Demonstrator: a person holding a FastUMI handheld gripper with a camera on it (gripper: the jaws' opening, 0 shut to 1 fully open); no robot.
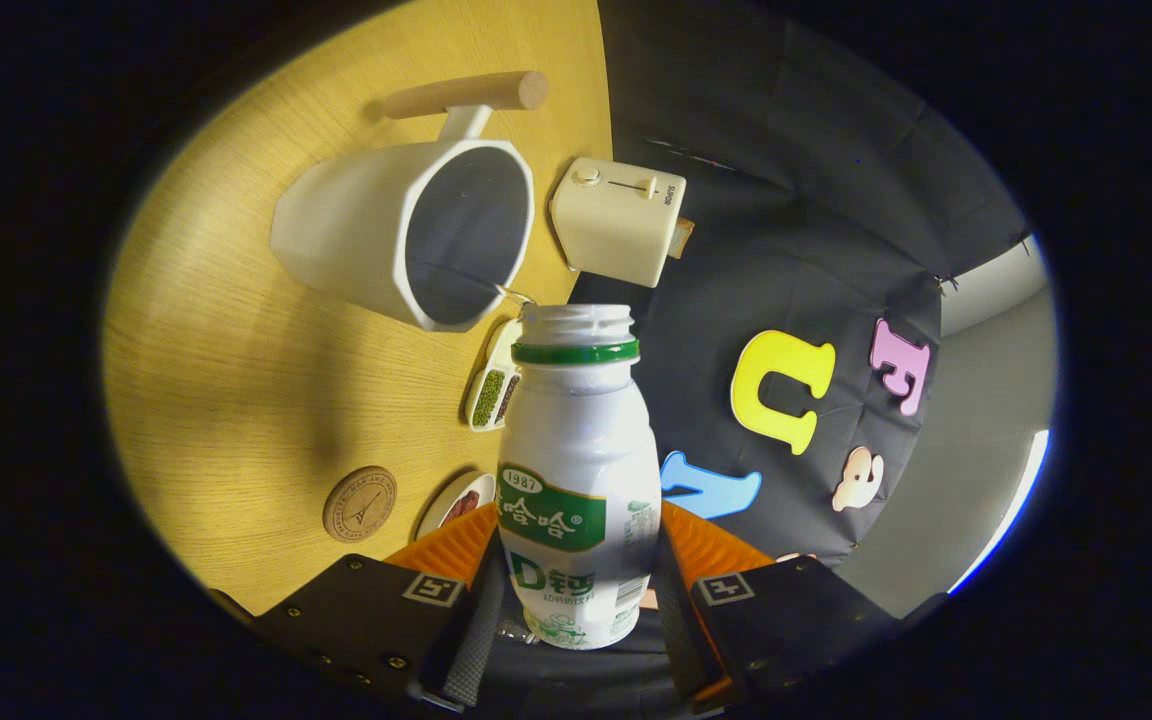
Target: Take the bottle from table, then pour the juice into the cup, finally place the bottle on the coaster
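Both tongs [576, 610] clamp bottle [576, 470] (uncapped), cup [406, 230] beyond

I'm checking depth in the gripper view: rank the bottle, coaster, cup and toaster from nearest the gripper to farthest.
1. Bottle, gripped between the fingers of the gripper.
2. Coaster, on the table beside the fingers.
3. Cup and toaster, beyond the bottle's mouth; too close to call.

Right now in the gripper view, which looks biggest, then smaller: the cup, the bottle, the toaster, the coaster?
1. Cup
2. Bottle, gripped between the gripper fingers; its nearness makes it look large
3. Toaster
4. Coaster
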